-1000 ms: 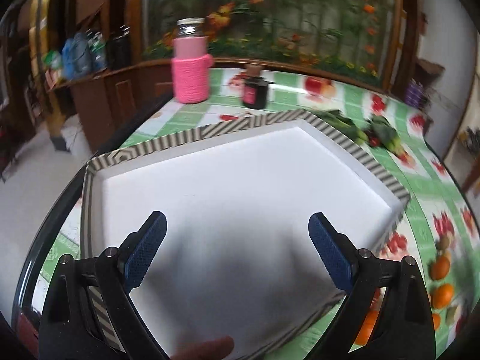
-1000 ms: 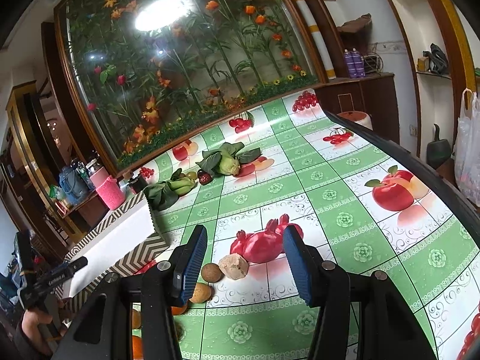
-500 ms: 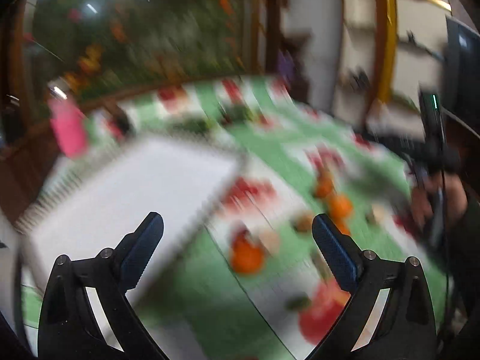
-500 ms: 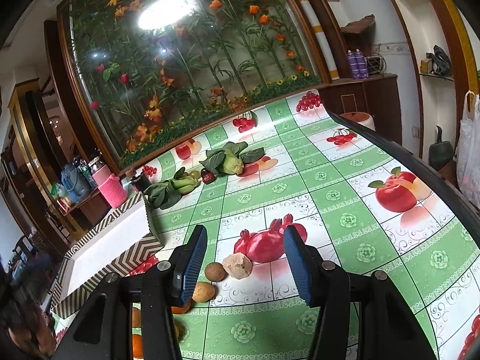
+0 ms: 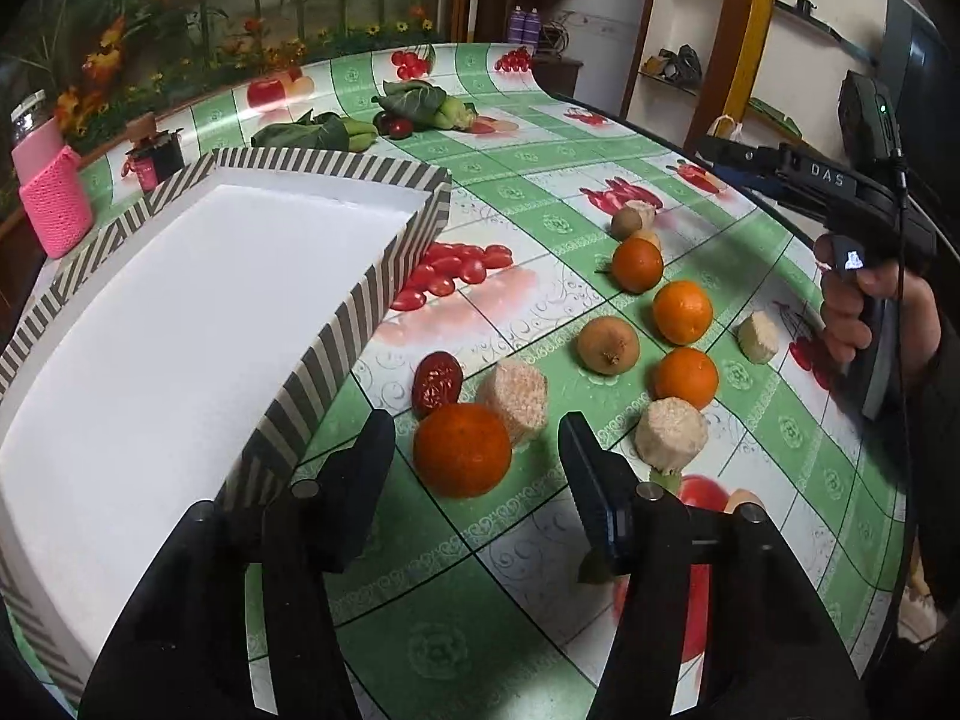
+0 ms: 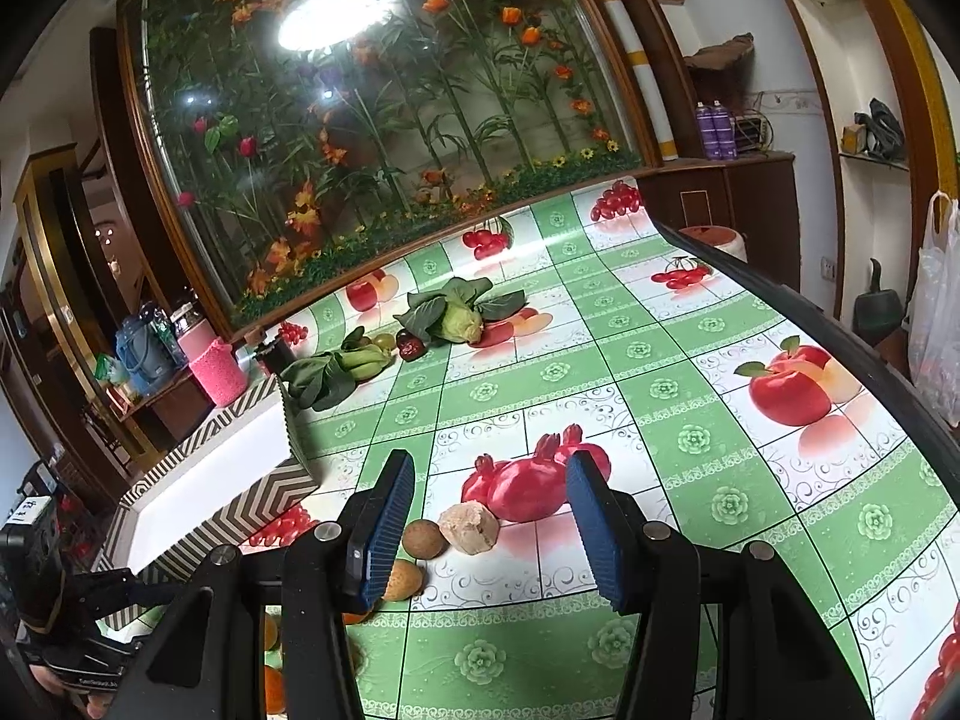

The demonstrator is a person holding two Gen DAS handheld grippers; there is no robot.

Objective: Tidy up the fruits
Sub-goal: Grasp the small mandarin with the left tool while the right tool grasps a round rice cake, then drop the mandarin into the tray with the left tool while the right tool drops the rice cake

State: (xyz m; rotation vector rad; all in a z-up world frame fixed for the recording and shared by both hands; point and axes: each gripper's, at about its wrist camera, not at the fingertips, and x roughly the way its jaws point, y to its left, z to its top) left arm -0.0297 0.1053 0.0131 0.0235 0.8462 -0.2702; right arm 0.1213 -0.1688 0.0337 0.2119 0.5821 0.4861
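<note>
In the left wrist view my left gripper hangs low over the table with its jaws closing around an orange; the pads stand clear of its sides. Just behind it lie a beige cut chunk and a dark red fruit. Three more oranges, a brown round fruit and other beige chunks are scattered to the right. The white tray with a striped rim sits on the left. My right gripper is open above the table, with a beige chunk and a brown fruit beyond it.
Leafy greens, a cabbage and a dark red fruit lie at the back of the table. A pink-sleeved bottle and a small dark jar stand behind the tray. A hand holds the right gripper at the table's right edge.
The left gripper swung from above the tray to the right over the loose fruit, and its jaws narrowed around an orange. The right gripper stayed still.
</note>
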